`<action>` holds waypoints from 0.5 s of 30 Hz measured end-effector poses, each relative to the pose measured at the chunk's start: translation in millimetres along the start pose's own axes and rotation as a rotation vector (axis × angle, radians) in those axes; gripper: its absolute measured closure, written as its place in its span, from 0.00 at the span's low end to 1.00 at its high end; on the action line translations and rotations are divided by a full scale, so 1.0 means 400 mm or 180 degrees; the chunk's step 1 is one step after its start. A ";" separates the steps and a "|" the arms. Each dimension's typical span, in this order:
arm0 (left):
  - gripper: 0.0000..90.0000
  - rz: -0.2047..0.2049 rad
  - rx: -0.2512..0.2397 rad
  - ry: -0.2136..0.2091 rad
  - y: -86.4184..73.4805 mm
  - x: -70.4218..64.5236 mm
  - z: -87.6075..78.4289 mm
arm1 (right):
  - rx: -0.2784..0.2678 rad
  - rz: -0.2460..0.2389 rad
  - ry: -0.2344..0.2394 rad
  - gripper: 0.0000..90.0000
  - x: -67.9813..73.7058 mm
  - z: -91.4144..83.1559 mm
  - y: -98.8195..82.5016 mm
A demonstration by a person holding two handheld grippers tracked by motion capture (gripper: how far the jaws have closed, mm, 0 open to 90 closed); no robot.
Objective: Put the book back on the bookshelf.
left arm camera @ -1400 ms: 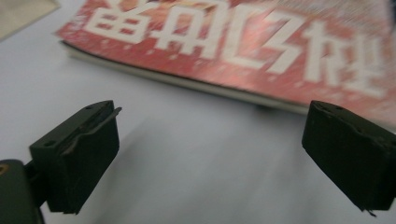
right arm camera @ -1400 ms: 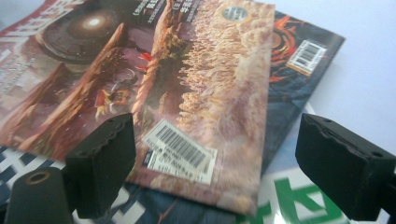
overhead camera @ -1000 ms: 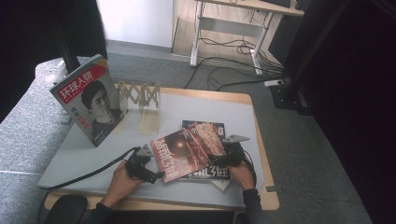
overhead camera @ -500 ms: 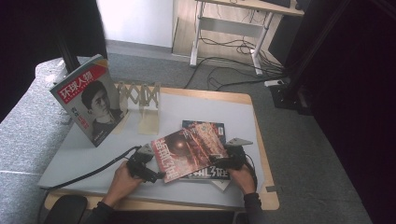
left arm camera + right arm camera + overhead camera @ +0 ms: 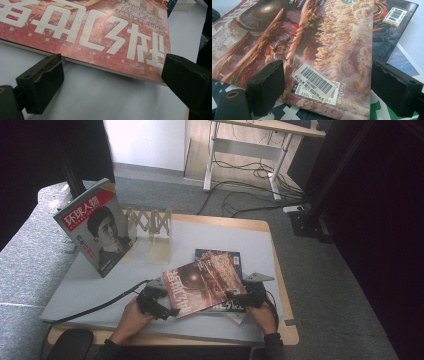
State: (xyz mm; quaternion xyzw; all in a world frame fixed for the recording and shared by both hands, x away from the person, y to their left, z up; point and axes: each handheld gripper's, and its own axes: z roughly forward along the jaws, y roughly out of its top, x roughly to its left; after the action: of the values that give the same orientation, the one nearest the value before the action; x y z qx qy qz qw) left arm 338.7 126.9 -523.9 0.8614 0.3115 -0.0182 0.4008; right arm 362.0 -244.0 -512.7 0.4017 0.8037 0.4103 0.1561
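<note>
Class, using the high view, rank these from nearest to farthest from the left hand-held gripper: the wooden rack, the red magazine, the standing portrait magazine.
1. Red magazine, right beside the left hand-held gripper, table front.
2. Wooden rack, behind it, mid-table.
3. Standing portrait magazine, far back left; close to the rack's distance, so this order is tentative.

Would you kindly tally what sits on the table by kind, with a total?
Magazines: at least 4, one standing, one red on top, two under it
Wooden rack: 1
Total: at least 5
</note>
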 end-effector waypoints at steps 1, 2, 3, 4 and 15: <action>0.05 -0.0017 -0.0016 -0.0006 0.001 0.000 0.001 | 0.0004 0.0005 -0.0003 0.14 0.000 0.000 0.000; 0.05 -0.0027 -0.0036 -0.0013 0.001 0.001 0.003 | 0.0009 0.0007 -0.0007 0.14 0.001 0.000 0.000; 0.05 -0.0044 -0.0050 -0.0012 0.002 0.001 0.005 | 0.0019 0.0009 -0.0007 0.14 0.002 -0.001 0.001; 0.05 -0.0060 -0.0068 -0.0011 0.004 0.002 0.007 | 0.0035 0.0006 -0.0005 0.14 0.004 -0.002 0.001; 0.00 0.0106 0.0132 0.0222 0.057 -0.005 0.034 | 0.0042 -0.0033 -0.0051 0.14 0.026 -0.030 -0.017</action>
State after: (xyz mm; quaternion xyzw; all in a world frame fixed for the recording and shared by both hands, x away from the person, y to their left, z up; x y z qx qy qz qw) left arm 352.7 105.4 -516.9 0.8747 0.3104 0.0121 0.3719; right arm 344.8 -244.7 -509.8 0.4018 0.8072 0.4009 0.1620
